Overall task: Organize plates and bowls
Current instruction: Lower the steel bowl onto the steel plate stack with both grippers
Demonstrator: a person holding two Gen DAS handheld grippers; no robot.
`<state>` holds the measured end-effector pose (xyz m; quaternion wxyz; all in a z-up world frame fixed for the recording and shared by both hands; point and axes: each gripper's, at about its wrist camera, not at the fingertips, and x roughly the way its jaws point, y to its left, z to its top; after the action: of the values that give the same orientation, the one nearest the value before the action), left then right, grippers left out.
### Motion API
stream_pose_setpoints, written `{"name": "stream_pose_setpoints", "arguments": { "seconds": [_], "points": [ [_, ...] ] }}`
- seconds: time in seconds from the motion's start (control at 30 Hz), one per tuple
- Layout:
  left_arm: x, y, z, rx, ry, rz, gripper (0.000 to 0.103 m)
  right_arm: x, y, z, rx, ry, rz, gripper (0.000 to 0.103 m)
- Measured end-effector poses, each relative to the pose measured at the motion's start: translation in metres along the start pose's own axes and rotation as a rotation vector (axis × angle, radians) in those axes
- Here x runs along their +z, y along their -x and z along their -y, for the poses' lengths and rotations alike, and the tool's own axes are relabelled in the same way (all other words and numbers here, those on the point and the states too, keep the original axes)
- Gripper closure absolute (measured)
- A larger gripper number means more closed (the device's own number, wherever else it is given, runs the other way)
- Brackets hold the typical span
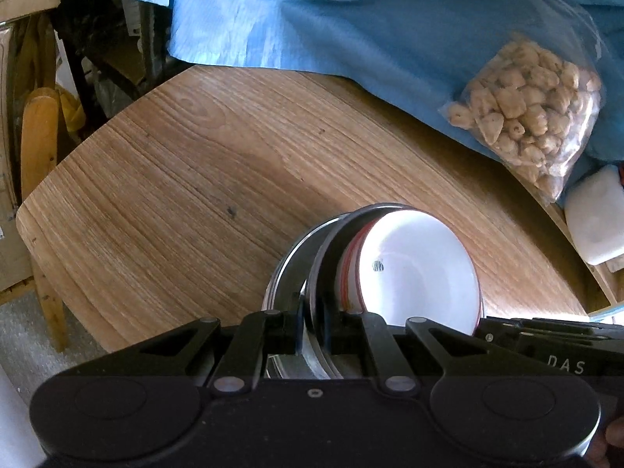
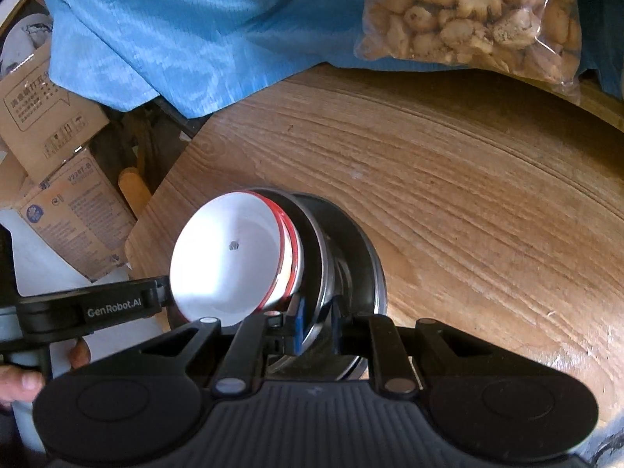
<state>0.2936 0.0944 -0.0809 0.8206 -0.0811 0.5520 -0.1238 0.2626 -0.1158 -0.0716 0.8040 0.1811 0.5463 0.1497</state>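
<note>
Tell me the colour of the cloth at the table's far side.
Light blue cloth, clearest in the left wrist view.

Glossy white enamel bowl [image 2: 230, 261] with red rim, shiny steel bowls [image 2: 343, 241], matt grained wooden table [image 1: 187, 163], blue woven cloth [image 1: 331, 19].

"DAS" is printed in pale letters on the right gripper [image 1: 565, 364] arm, right of the left jaws. "GenRobot.AI" runs along the left gripper [image 2: 113, 308] arm, left of the right jaws. A cardboard box [image 2: 74, 210] farther left reads "V2287-B"; its other print is illegible.
</note>
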Motion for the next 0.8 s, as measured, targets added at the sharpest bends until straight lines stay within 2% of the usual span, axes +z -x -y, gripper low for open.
{"name": "stream_pose_setpoints", "arguments": {
  "seconds": [0.8],
  "points": [
    [0.0019, -0.0107, -0.0019, 0.002, 0.015, -0.023, 0.095, 0.0042, -0.0068, -0.0009, -0.014, -0.004, -0.017, 0.087]
  ]
}}
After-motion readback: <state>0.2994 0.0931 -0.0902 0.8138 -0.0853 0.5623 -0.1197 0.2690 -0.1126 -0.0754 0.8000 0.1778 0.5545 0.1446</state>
